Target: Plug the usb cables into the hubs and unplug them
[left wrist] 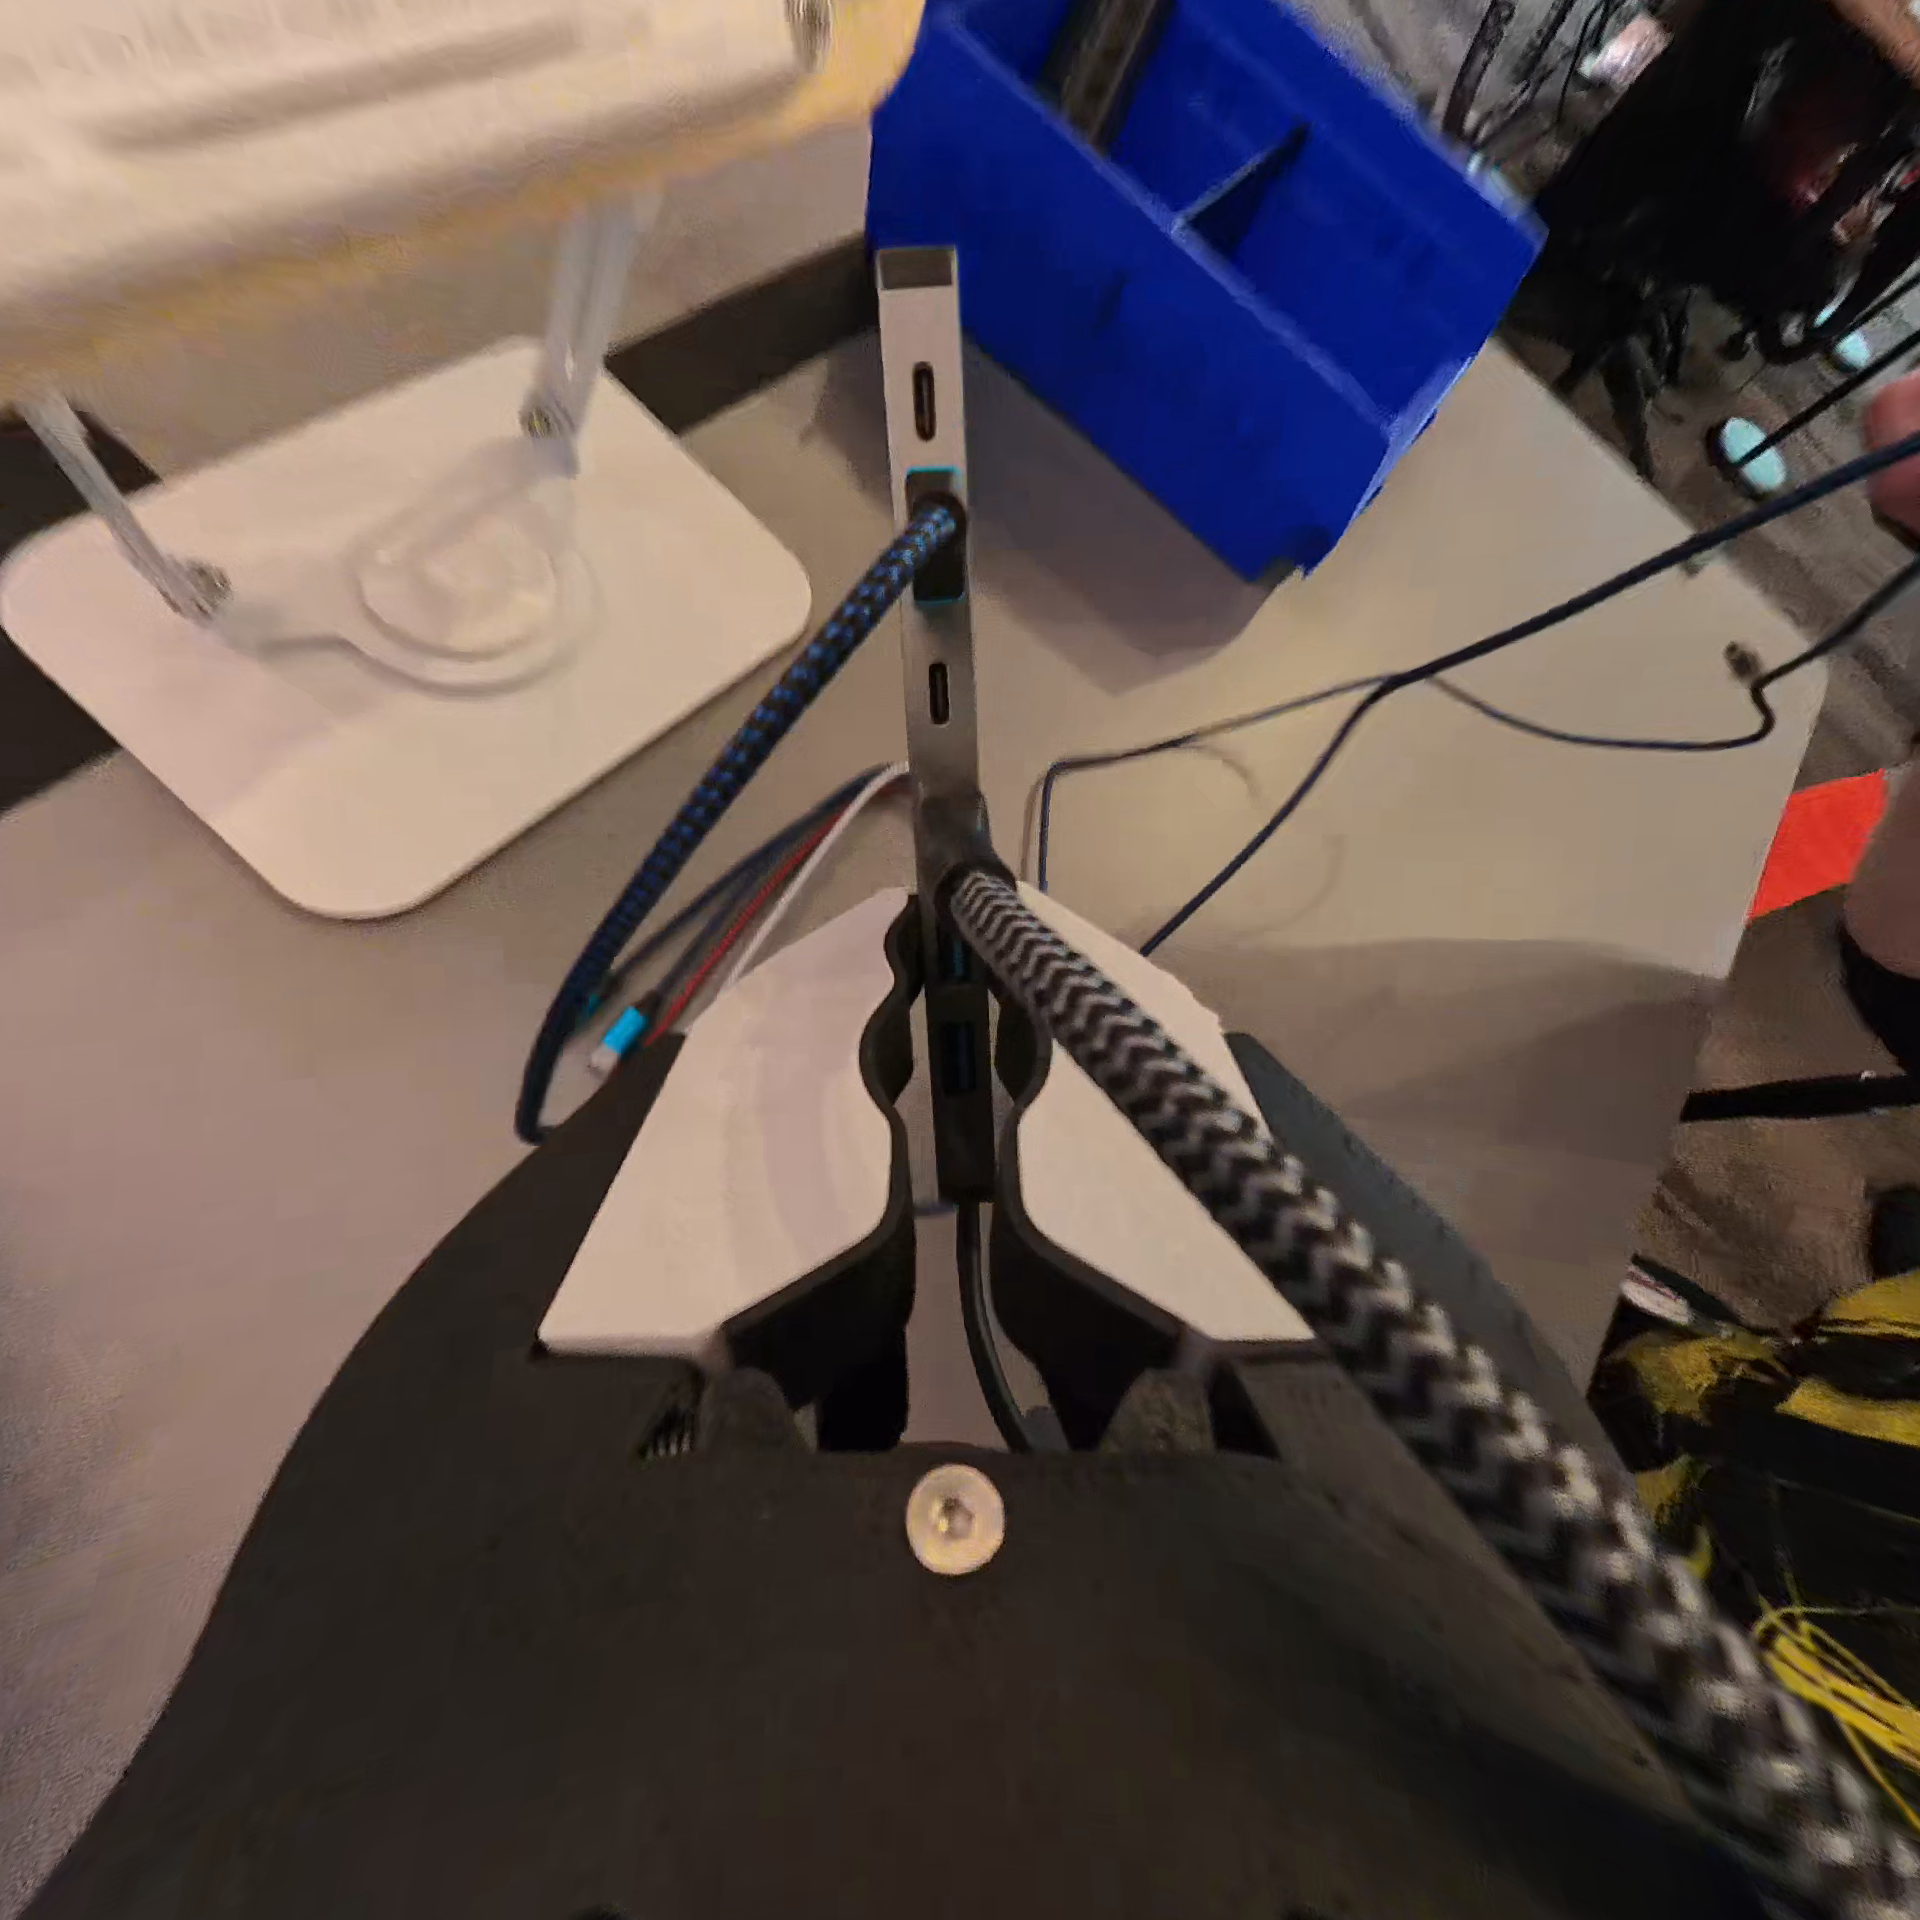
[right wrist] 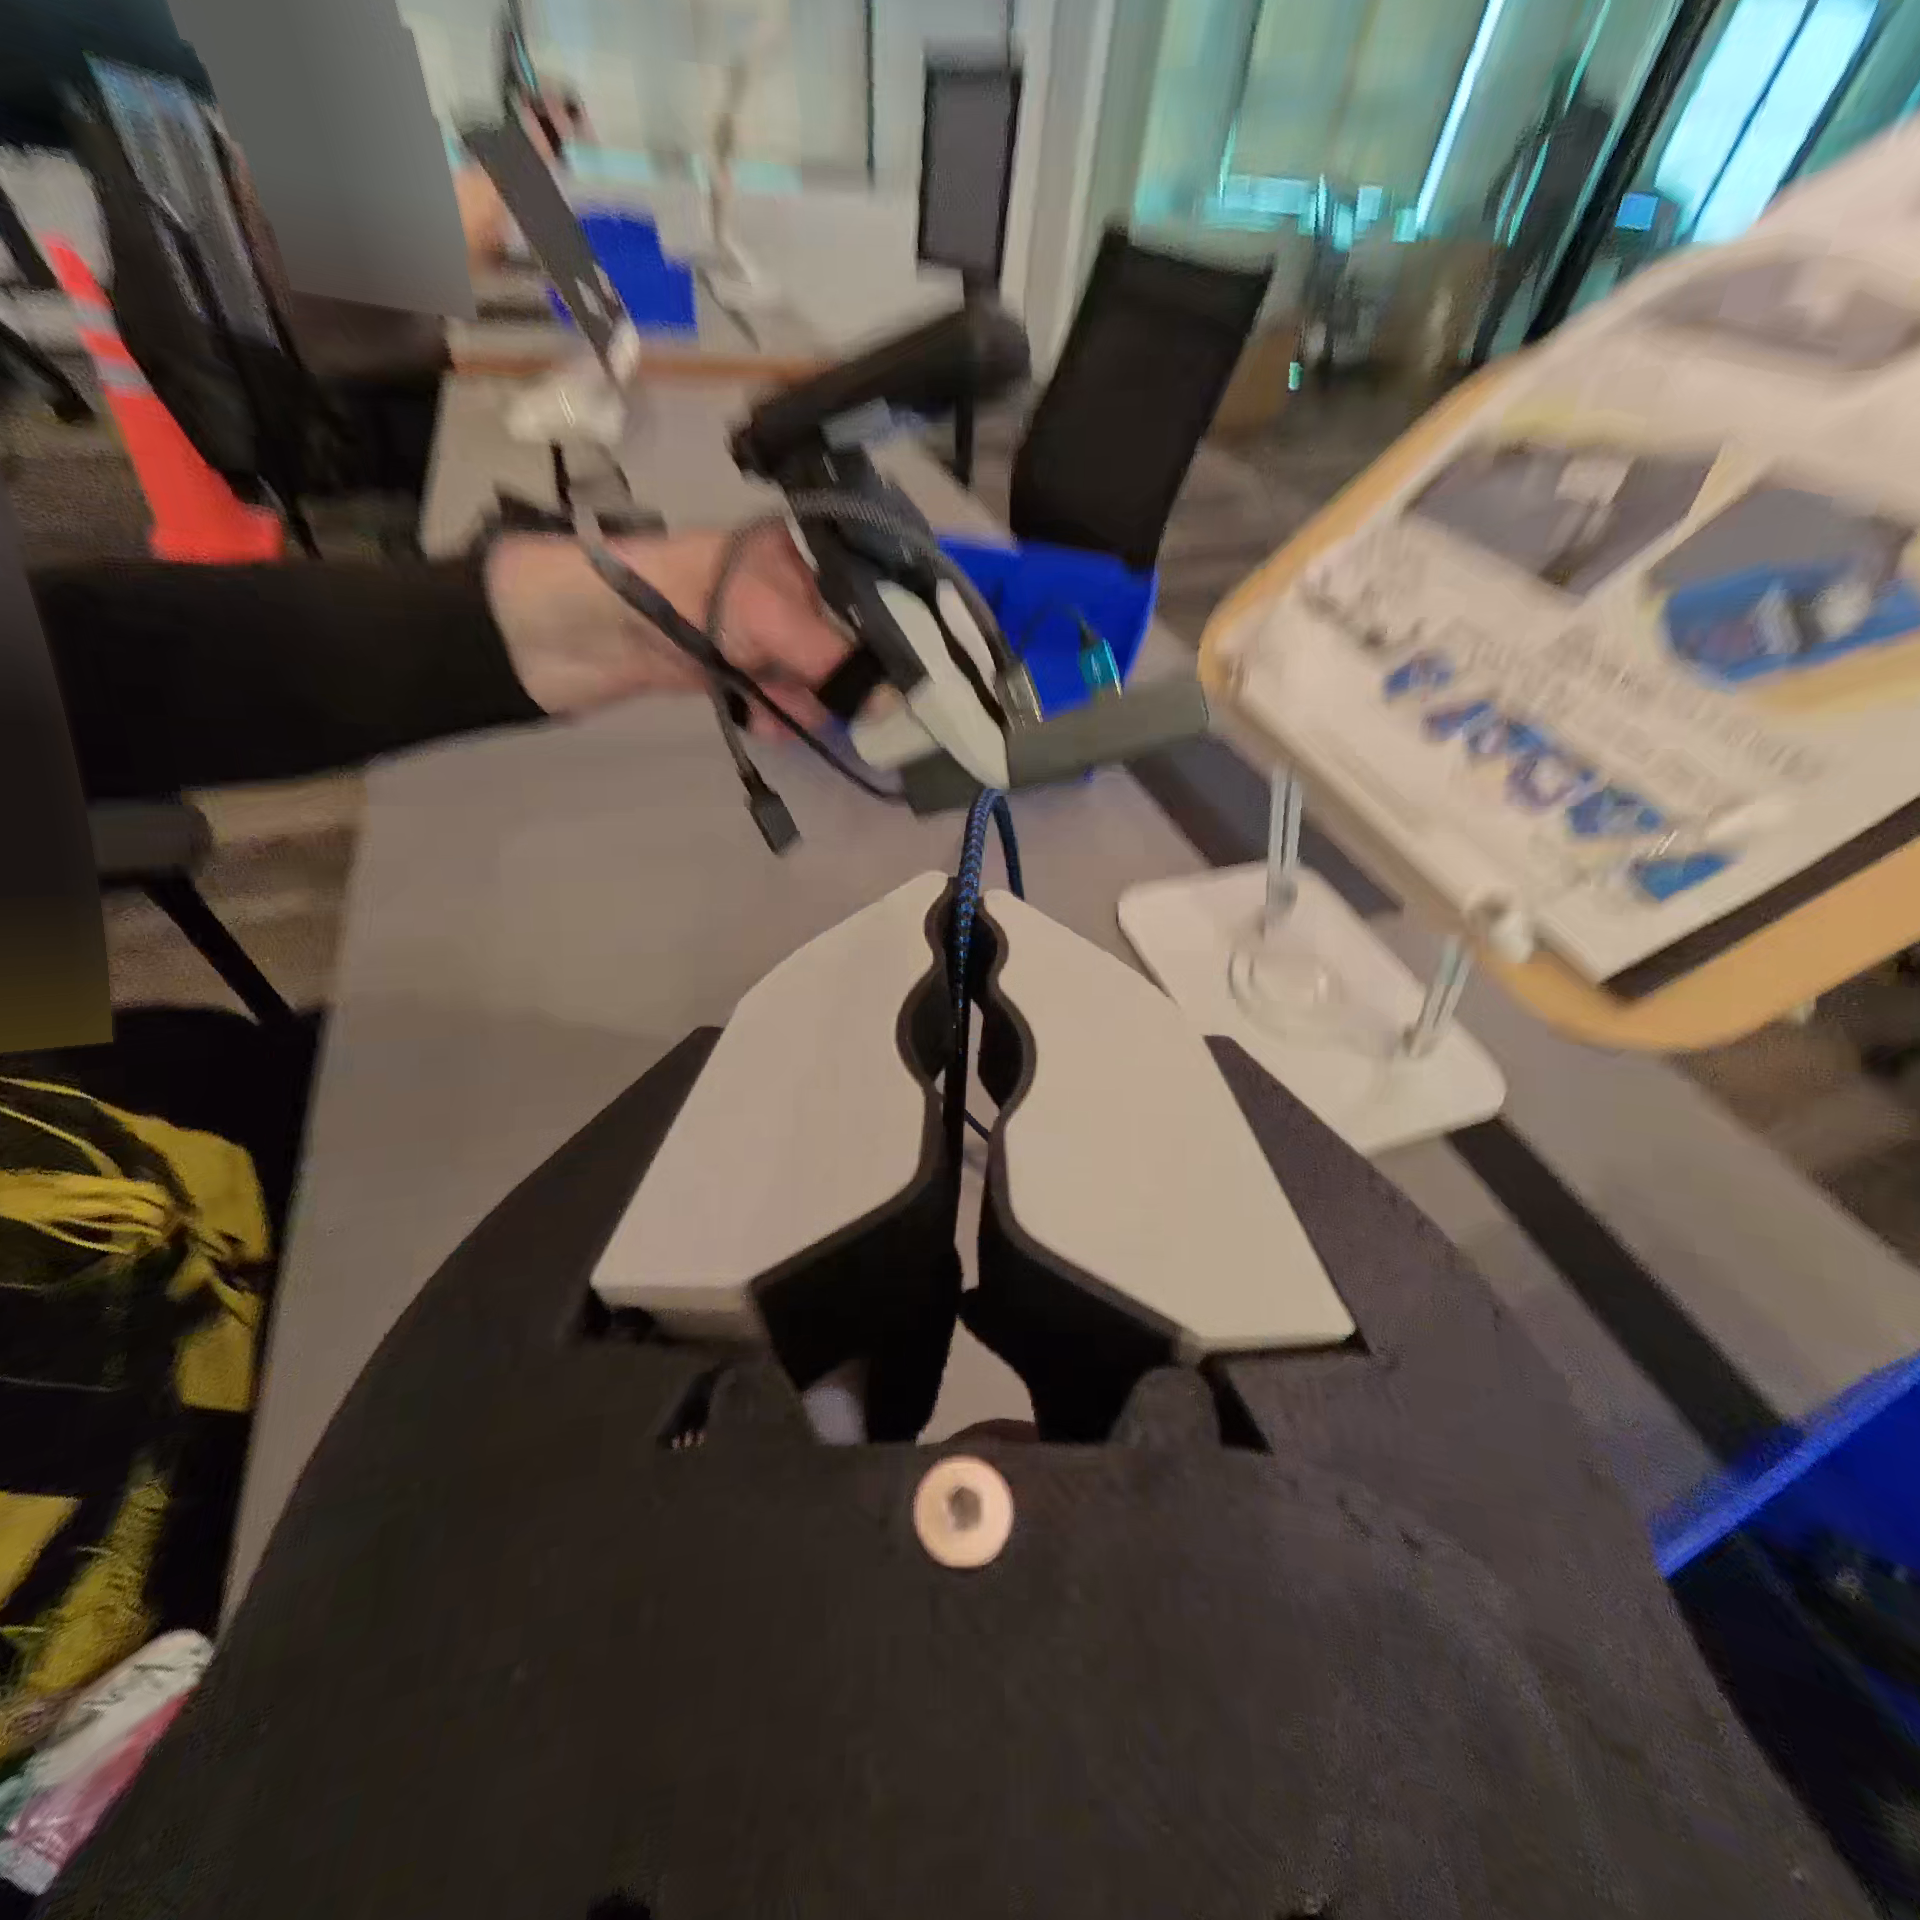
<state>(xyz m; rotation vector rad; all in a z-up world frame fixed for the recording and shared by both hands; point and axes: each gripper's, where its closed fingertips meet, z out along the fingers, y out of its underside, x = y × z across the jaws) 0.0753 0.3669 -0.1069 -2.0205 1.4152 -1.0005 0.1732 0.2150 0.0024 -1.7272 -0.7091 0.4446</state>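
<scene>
My left gripper (left wrist: 948, 925) is shut on a slim grey USB hub (left wrist: 935, 582) and holds it edge-up above the table. A blue-and-black braided cable (left wrist: 769, 727) is plugged into a port on the hub's edge. A black-and-white braided cable (left wrist: 1226, 1153) leaves the hub near my fingertips. My right gripper (right wrist: 964, 896) is shut on the blue-and-black braided cable (right wrist: 977, 852), which runs up to the hub (right wrist: 1101, 727). The left gripper (right wrist: 966, 686) and the hand holding it show in the right wrist view, just beyond my right fingertips.
A blue bin (left wrist: 1195, 270) stands behind the hub. A white stand base (left wrist: 416, 665) carries a tilted board (right wrist: 1558, 665). Thin loose cables (left wrist: 1351, 707) lie on the grey table (left wrist: 1455, 831). An orange cone (right wrist: 156, 416) and a chair (right wrist: 1122, 395) stand beyond the table. My hands' fingertips stand some 25 centimetres from each other.
</scene>
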